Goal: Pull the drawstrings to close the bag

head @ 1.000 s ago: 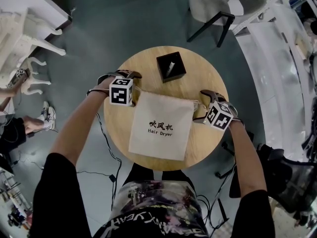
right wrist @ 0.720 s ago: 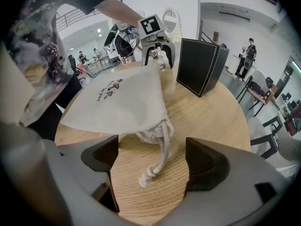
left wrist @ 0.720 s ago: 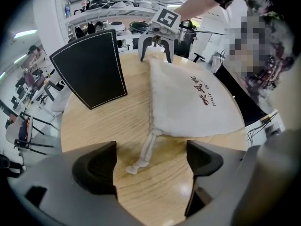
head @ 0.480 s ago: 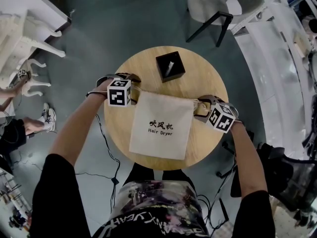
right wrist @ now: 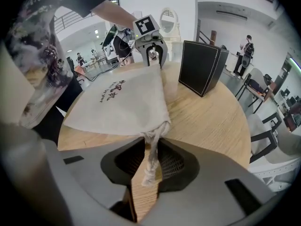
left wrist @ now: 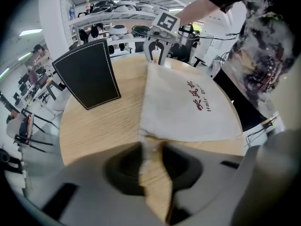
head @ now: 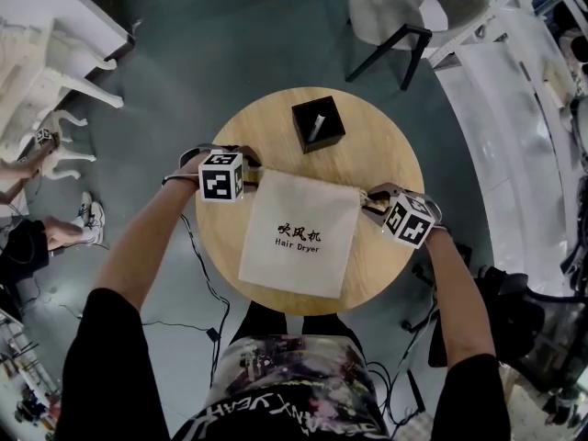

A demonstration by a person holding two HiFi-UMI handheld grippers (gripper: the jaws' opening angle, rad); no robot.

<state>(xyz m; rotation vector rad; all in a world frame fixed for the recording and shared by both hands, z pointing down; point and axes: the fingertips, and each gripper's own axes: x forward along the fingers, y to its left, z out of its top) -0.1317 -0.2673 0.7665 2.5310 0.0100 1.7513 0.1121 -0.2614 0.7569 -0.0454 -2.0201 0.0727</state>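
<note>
A cream drawstring bag (head: 299, 232) printed "Hair Dryer" lies flat on the round wooden table (head: 386, 150). My left gripper (head: 246, 175) is at the bag's top left corner, and my right gripper (head: 372, 202) is at its top right corner. In the left gripper view the left drawstring (left wrist: 149, 147) runs between the closing jaws of the left gripper (left wrist: 151, 145), blurred. In the right gripper view the knotted right drawstring (right wrist: 151, 159) hangs between the closing jaws of the right gripper (right wrist: 150, 147), with wood showing beside it. The bag's mouth is gathered only slightly.
A black box (head: 318, 124) stands on the table behind the bag. A chair (head: 404, 7) is beyond the table, white furniture (head: 37, 81) is at the far left, and cables (head: 197, 274) trail on the floor.
Both grippers' jaws have narrowed around the drawstrings at the bag's top corners. The grippers shifted slightly toward me. The bag has not moved.
</note>
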